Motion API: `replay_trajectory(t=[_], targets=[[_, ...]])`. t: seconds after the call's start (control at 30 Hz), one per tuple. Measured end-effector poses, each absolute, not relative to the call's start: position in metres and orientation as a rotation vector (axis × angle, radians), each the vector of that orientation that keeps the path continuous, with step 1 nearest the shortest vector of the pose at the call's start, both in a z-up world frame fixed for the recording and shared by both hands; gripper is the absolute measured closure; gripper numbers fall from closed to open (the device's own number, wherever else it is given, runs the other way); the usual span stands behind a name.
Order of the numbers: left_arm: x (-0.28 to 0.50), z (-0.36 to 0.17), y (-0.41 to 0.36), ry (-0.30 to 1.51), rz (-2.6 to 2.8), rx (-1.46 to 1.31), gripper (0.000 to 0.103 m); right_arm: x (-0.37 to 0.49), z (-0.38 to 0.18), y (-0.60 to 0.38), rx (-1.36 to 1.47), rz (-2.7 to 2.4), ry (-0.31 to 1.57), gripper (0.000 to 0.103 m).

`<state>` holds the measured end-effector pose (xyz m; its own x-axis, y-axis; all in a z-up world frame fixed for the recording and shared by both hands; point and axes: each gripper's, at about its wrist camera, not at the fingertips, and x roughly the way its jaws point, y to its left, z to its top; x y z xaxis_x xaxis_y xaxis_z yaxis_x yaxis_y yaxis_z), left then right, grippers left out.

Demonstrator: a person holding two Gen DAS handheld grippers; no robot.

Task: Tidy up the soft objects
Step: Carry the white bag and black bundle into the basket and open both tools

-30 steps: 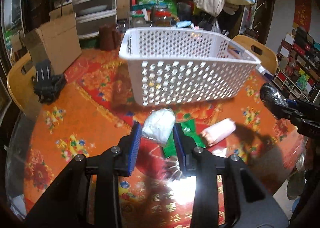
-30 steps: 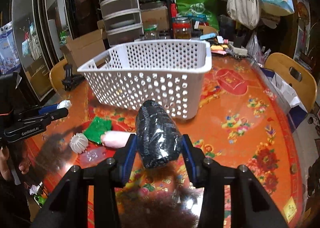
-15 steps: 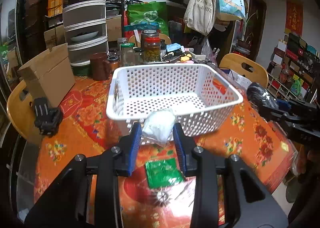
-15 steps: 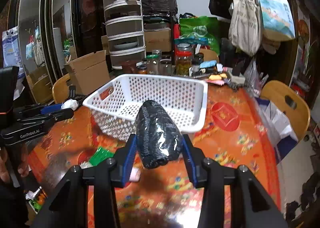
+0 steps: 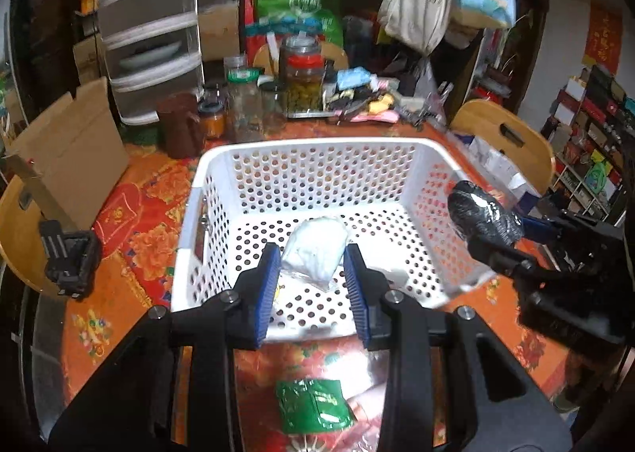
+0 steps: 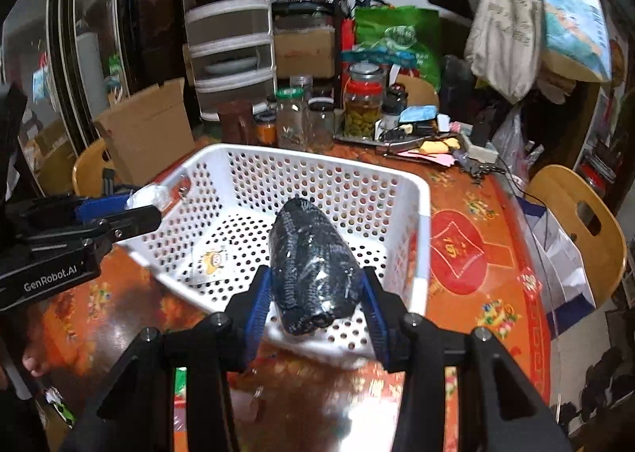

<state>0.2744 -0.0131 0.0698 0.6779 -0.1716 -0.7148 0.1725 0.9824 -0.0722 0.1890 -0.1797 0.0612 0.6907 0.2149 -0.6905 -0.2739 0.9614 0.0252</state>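
A white perforated basket (image 5: 222, 158) (image 6: 420, 194) stands on the orange table. My left gripper (image 5: 311, 273) is shut on a white wrapped soft pack (image 5: 315, 249) and holds it over the basket's near edge. My right gripper (image 6: 315, 293) is shut on a black wrapped soft roll (image 6: 311, 273), also over the basket; the roll shows in the left wrist view (image 5: 482, 216) at the basket's right rim. A small printed packet (image 6: 212, 261) lies on the basket floor. A green packet (image 5: 313, 406) and a pink soft item (image 5: 367, 400) lie on the table below my left gripper.
Glass jars (image 6: 363, 102), a brown cup (image 5: 180, 126) and clutter stand behind the basket. A cardboard box (image 5: 67, 158) sits at the left by a black clamp (image 5: 69, 255). Wooden chairs (image 6: 579, 214) ring the table. A drawer tower (image 6: 230, 35) stands at the back.
Both grippers rose and moved forward from the table's front to over the basket, each still holding its item. The green packet and pink item stayed on the table.
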Motion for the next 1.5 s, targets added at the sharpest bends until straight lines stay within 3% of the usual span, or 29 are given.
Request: replay_trajectory(t=[0.37,0.9,1.0,1.03,1.07,1.13,1.17,1.5], targets=[[0.363,0.016,-0.019,1.009,-0.122,0.021,0.072,0.255,0.011,-0.165,-0.125,0.259,0.928,0.059],[0.374,-0.013,-0.013,1.056,-0.105,0.017,0.072,0.268,0.001,-0.155,-0.195,0.216,0.956,0.059],[0.371,-0.01,-0.014,1.04,-0.115,0.017,0.06,0.265,0.004,-0.156,-0.181,0.22,0.937,0.057],[0.369,-0.007,-0.014,1.026,-0.117,0.02,0.05,0.264,0.006,-0.157,-0.178,0.223,0.931,0.049],[0.366,-0.004,-0.015,1.008,-0.121,0.026,0.043,0.261,0.009,-0.158,-0.171,0.226,0.915,0.03],[0.362,0.003,-0.014,0.974,-0.118,0.032,0.026,0.255,0.015,-0.161,-0.153,0.234,0.888,0.007],[0.36,0.006,-0.012,0.955,-0.117,0.027,0.022,0.251,0.019,-0.164,-0.142,0.236,0.875,0.005],[0.338,0.03,-0.002,0.897,-0.119,0.017,0.018,0.226,0.044,-0.189,-0.076,0.263,0.796,0.0]])
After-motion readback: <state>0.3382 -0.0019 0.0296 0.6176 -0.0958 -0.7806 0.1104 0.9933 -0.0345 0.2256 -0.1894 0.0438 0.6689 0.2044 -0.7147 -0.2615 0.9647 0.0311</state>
